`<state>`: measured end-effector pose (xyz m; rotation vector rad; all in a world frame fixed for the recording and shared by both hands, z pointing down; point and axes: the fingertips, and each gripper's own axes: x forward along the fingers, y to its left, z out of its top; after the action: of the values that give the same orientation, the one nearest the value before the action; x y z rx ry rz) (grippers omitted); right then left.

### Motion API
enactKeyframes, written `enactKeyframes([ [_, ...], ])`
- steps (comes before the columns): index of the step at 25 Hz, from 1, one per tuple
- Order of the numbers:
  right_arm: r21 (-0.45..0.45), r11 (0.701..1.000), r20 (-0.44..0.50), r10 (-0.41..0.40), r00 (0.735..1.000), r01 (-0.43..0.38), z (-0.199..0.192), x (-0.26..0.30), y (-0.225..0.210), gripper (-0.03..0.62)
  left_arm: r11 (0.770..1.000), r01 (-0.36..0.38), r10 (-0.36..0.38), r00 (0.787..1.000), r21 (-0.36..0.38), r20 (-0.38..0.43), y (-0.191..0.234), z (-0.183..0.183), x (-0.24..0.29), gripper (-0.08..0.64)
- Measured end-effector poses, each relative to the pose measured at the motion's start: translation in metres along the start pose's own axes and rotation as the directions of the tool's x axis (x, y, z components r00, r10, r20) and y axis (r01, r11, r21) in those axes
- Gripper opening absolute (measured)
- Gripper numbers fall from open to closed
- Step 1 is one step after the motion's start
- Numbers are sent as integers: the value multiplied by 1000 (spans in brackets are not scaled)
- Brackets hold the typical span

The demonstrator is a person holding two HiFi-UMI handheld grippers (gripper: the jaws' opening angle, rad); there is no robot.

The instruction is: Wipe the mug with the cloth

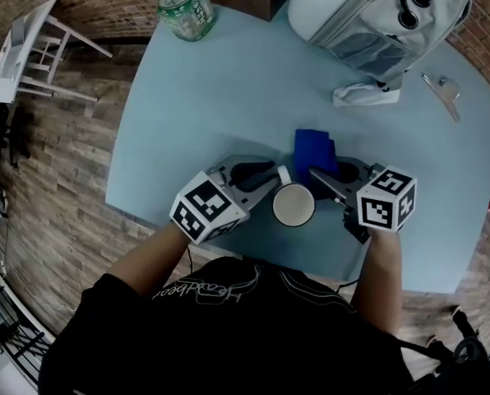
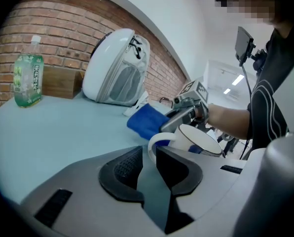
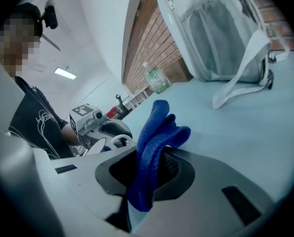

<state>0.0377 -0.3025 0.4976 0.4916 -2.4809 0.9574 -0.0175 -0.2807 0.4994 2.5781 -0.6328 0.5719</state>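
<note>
Near the front edge of the desk, the left gripper is clamped on the handle of the white mug, mouth upward. Just right of it, the right gripper pinches the blue cloth beside the mug.

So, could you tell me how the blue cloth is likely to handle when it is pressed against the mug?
The blue cloth is probably floppy: it bunches and folds over where the right gripper pinches it. It looks light and plush, so it should mould round the mug rather than shove it.
</note>
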Motion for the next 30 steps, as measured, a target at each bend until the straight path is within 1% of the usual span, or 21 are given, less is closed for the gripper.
enactKeyframes([
  [2,-12,998,78,-64,995,65,3,-18,-1,61,1000,-15,15,1000,16,-3,0,-5,-8,80],
  [4,-40,989,131,-134,982,141,4,-40,2,61,999,-33,32,999,21,21,-3,-7,-19,81],
  [6,-86,974,185,-190,964,208,7,-63,16,61,999,-52,52,997,-1,63,-8,-7,-36,81],
  [8,-127,962,246,-206,947,242,11,-84,40,61,996,-82,86,991,-48,105,-18,-6,-55,80],
  [9,-142,958,275,-202,940,248,12,-94,56,61,993,-90,99,987,-73,125,-26,-5,-64,77],
  [11,-165,954,328,-188,926,252,8,-111,90,61,990,-92,108,981,-102,163,-49,0,-81,43],
  [13,-179,951,373,-170,912,251,-2,-125,129,61,990,-94,113,974,-105,194,-82,10,-98,16],
  [15,-180,954,405,-150,902,239,-18,-136,168,61,990,-89,111,969,-105,222,-121,18,-115,9],
  [17,-164,964,426,-120,896,208,-36,-145,207,61,992,-70,95,961,-103,259,-164,28,-133,8],
  [20,-114,985,459,-65,886,131,-65,-158,267,60,995,-36,65,943,-93,327,-226,38,-166,8],
  [21,-110,986,468,-60,882,125,-73,-164,284,61,996,-32,60,937,-86,343,-245,41,-176,8],
  [23,-127,980,479,-74,875,152,-86,-176,310,61,998,-27,48,933,-63,356,-279,42,-192,8],
  [26,-154,970,498,-90,863,189,-103,-190,345,61,1000,-9,6,938,6,347,-327,38,-210,8],
  [28,-162,969,509,-80,857,186,-111,-196,364,61,999,-13,-6,938,53,346,-350,39,-219,8],
  [30,-171,968,510,-74,857,185,-115,-197,376,60,996,-20,-10,937,82,348,-365,41,-225,8],
])
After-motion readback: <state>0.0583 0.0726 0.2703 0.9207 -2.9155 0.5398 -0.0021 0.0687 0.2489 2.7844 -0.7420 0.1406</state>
